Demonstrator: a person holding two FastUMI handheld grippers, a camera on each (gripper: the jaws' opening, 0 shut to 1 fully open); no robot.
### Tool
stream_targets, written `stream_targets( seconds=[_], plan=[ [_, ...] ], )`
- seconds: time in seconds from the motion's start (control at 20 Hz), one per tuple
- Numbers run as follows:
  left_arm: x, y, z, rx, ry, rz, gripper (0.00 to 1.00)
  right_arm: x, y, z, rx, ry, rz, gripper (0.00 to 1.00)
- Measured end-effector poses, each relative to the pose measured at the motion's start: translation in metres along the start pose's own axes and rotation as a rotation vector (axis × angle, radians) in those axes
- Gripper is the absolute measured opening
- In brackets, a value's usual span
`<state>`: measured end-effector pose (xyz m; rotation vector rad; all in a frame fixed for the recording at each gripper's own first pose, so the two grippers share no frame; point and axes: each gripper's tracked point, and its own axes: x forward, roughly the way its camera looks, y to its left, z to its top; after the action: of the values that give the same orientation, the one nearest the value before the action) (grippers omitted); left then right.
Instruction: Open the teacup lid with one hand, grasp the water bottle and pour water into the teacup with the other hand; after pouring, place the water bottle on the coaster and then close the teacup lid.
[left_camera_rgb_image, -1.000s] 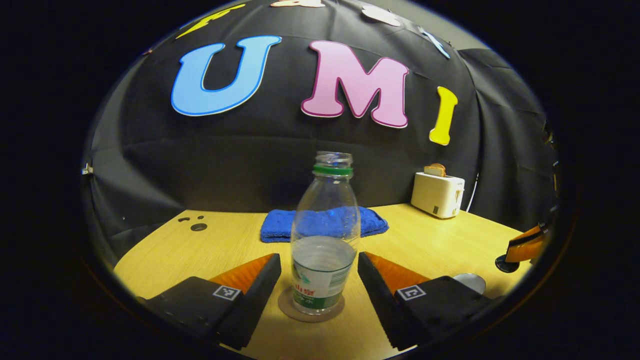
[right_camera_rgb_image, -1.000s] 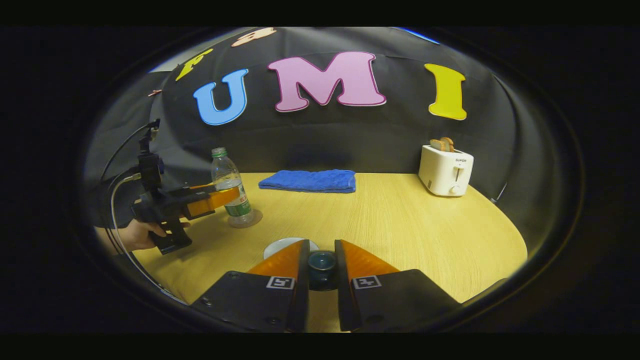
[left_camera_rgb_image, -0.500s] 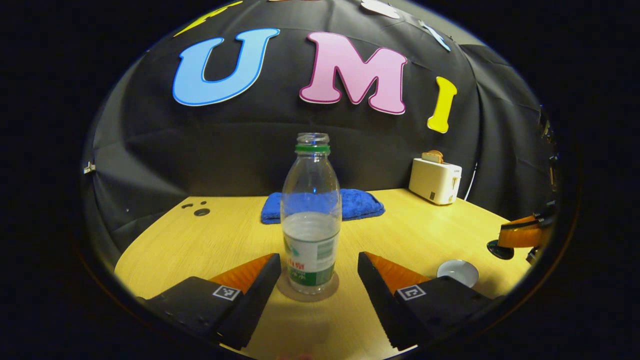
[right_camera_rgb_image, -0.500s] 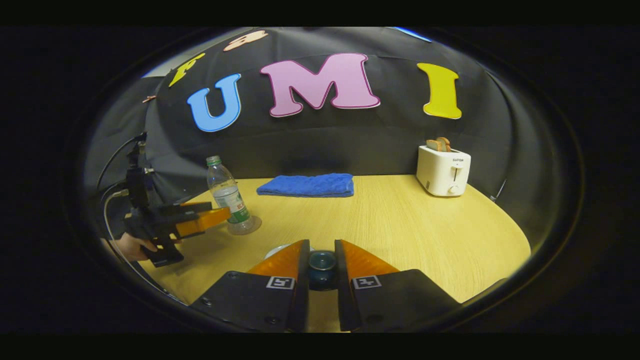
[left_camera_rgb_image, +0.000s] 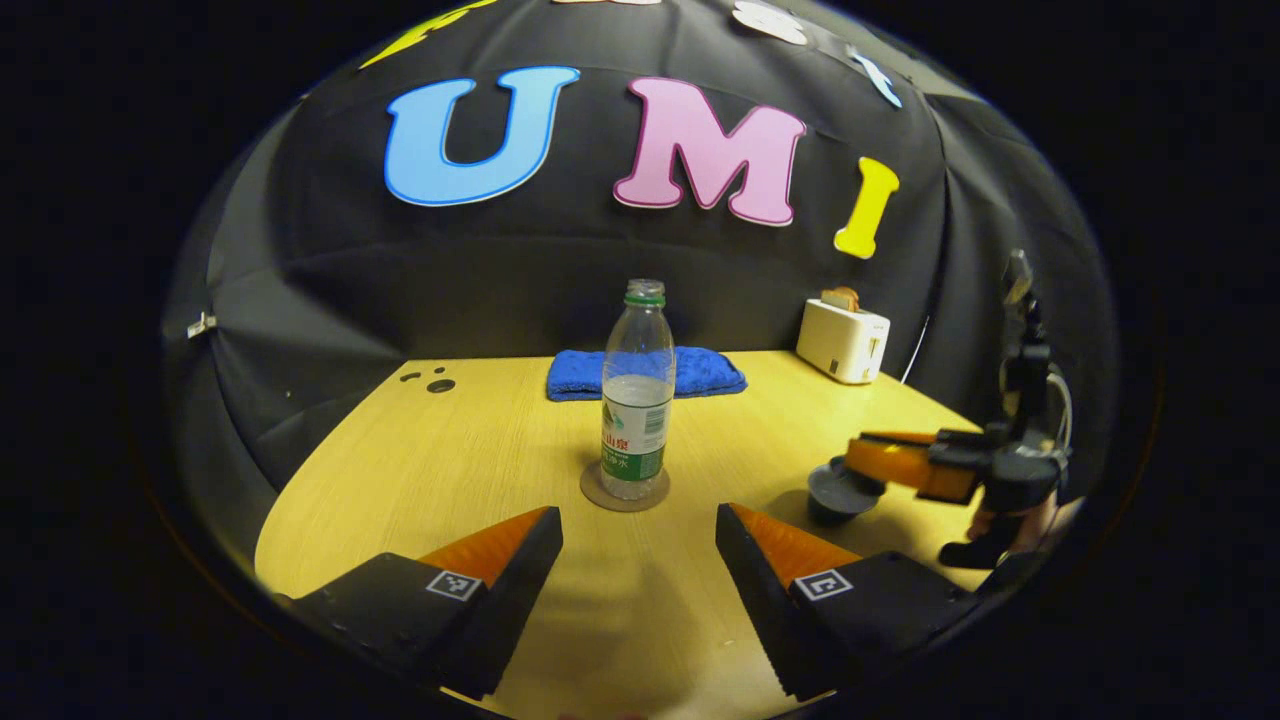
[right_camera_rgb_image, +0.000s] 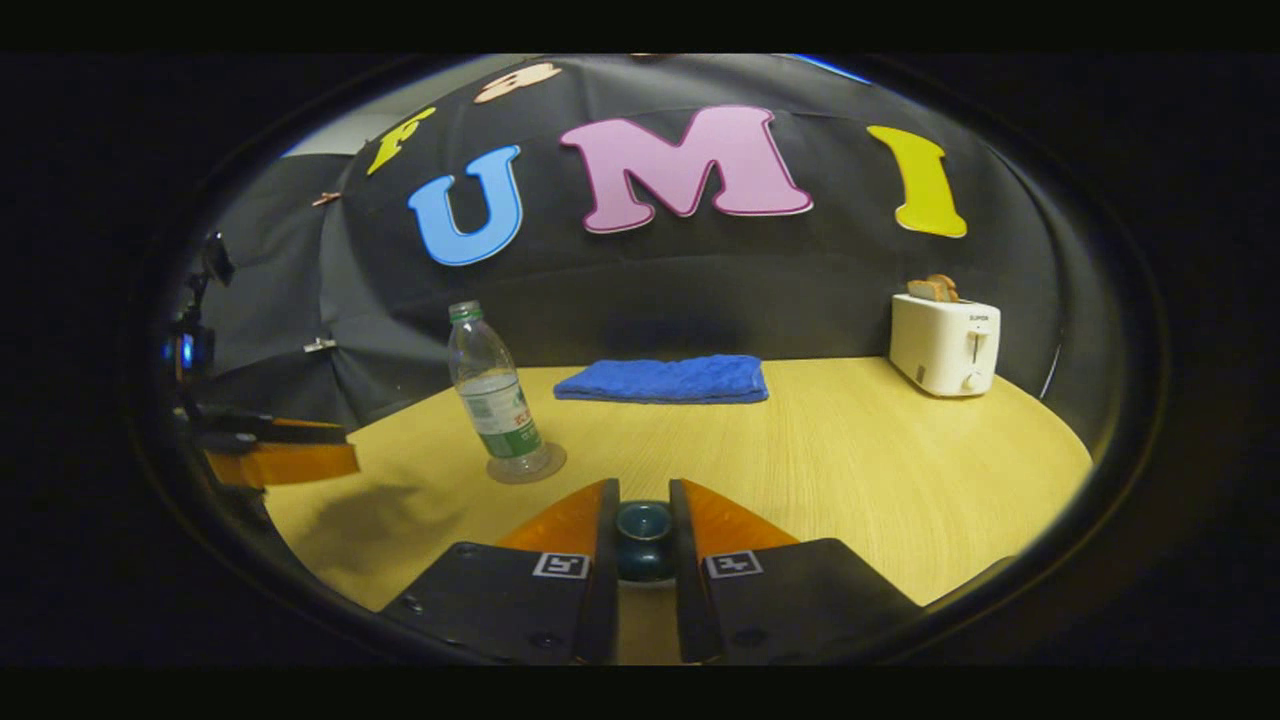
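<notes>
The water bottle (left_camera_rgb_image: 637, 400) stands upright on its round coaster (left_camera_rgb_image: 625, 493) near the middle of the desk (left_camera_rgb_image: 450, 470), uncapped and partly filled, with nothing gripping it. In the left gripper view my left tongs (left_camera_rgb_image: 638, 530) are spread wide and empty, short of the bottle with bare desk between us. Off to the side in that same view my right tongs (left_camera_rgb_image: 850, 470) carry the dark teacup lid (left_camera_rgb_image: 838, 490) low near the desk; in the right gripper view they (right_camera_rgb_image: 644, 535) are clenched on the lid's knob (right_camera_rgb_image: 643, 528), both fingers pressed against it. I cannot make out the teacup itself in either view, so I cannot say whether the lid hangs above it or already rests on it. By my reading, pouring and parking the bottle are done and the closing step is in hand. The next move, as I judge it, calls for centring the lid over the cup's mouth, settling it level, and only then letting the right tongs go, while the left ones stay clear of the bottle. A blue towel (left_camera_rgb_image: 645, 372) and a white toaster (left_camera_rgb_image: 842, 342) with bread sit well apart at the back of the desk.
</notes>
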<state>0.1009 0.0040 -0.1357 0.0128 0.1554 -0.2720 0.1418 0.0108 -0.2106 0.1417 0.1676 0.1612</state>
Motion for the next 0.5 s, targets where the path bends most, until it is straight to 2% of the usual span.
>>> stream_targets(
  seconds=[0.05, 0.35, 0.4, 0.45, 0.5],
  plan=[
    [-0.006, 0.002, 0.002, -0.013, -0.007, 0.007, 0.98, 0.002, 0.000, -0.001, -0.020, -0.008, -0.005, 0.27],
    [-0.018, -0.007, -0.006, -0.142, -0.003, -0.007, 0.95, 0.012, -0.003, -0.017, -0.068, 0.008, -0.026, 0.27],
    [-0.018, -0.009, -0.008, -0.154, 0.003, -0.010, 0.95, 0.012, -0.003, -0.017, -0.065, 0.006, -0.025, 0.33],
    [-0.017, -0.010, -0.010, -0.157, 0.005, -0.012, 0.95, 0.012, -0.002, -0.017, -0.066, 0.004, -0.022, 0.22],
    [-0.018, -0.010, -0.010, -0.157, 0.005, -0.011, 0.96, 0.013, -0.002, -0.017, -0.076, 0.000, -0.022, 0.29]
  ],
)
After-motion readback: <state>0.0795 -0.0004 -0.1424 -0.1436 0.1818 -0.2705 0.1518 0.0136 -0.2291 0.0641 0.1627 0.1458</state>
